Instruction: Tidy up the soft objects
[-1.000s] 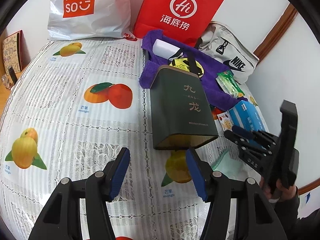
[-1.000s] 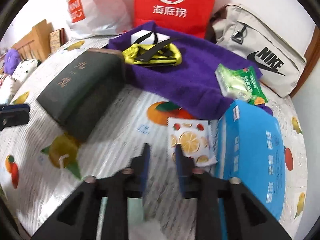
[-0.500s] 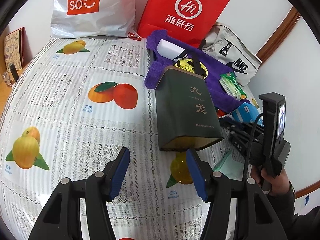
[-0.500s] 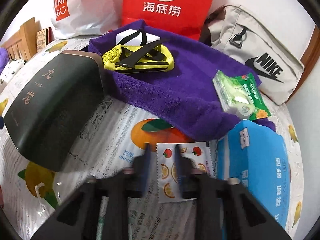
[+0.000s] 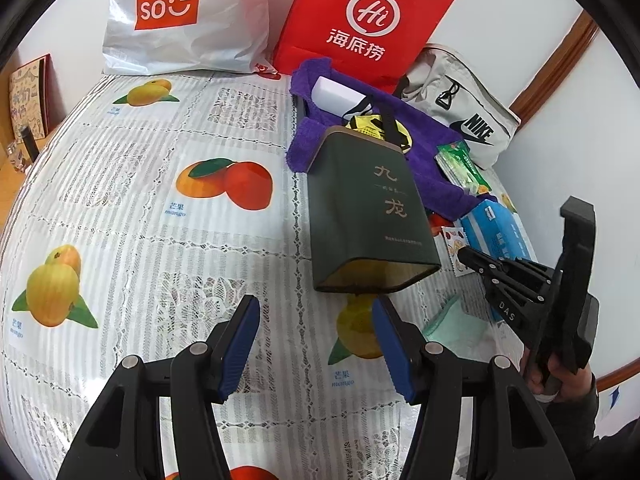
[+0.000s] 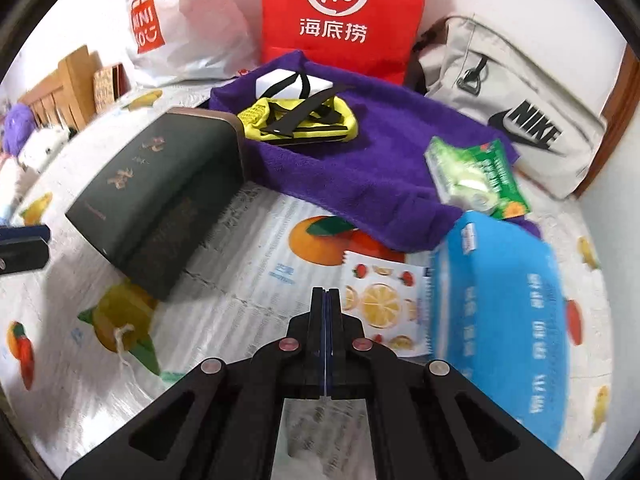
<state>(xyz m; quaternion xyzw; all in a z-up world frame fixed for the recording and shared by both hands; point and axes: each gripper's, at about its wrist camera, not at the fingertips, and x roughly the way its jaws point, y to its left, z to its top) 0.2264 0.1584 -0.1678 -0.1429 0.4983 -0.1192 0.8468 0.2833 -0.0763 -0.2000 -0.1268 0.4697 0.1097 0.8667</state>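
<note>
1. Landmark: dark green tin (image 6: 160,204), lying flat on the fruit-print tablecloth (image 5: 160,248).
2. Right gripper (image 6: 326,300): jaws pressed flat together, nothing between them. It hangs over bare cloth on the near right of the tin, just beside the fruit-print sachet (image 6: 380,304).
3. Left gripper (image 5: 316,344): jaws apart and holding nothing, hovering in front of the tin's near end.
4. Soft things: purple towel (image 6: 380,160) behind and right of the tin, touching its far end; yellow strap bundle (image 6: 300,124) and green wipes pack (image 6: 476,180) rest on it. Blue tissue pack (image 6: 496,320) sits right of the tin, beyond the sachet.
5. Judgement: a pick has not begun. The right jaws must reopen first, then come down on an edge of the sachet or a towel fold rather than a flat face, which would slip.
6. Only the left view shows a light green cloth (image 5: 456,326) right of the tin's near end, beneath the right tool, plus the person's hand (image 5: 560,376).
7. Only the right view shows the whole sachet and wipes pack, though its edges are blurred.
</note>
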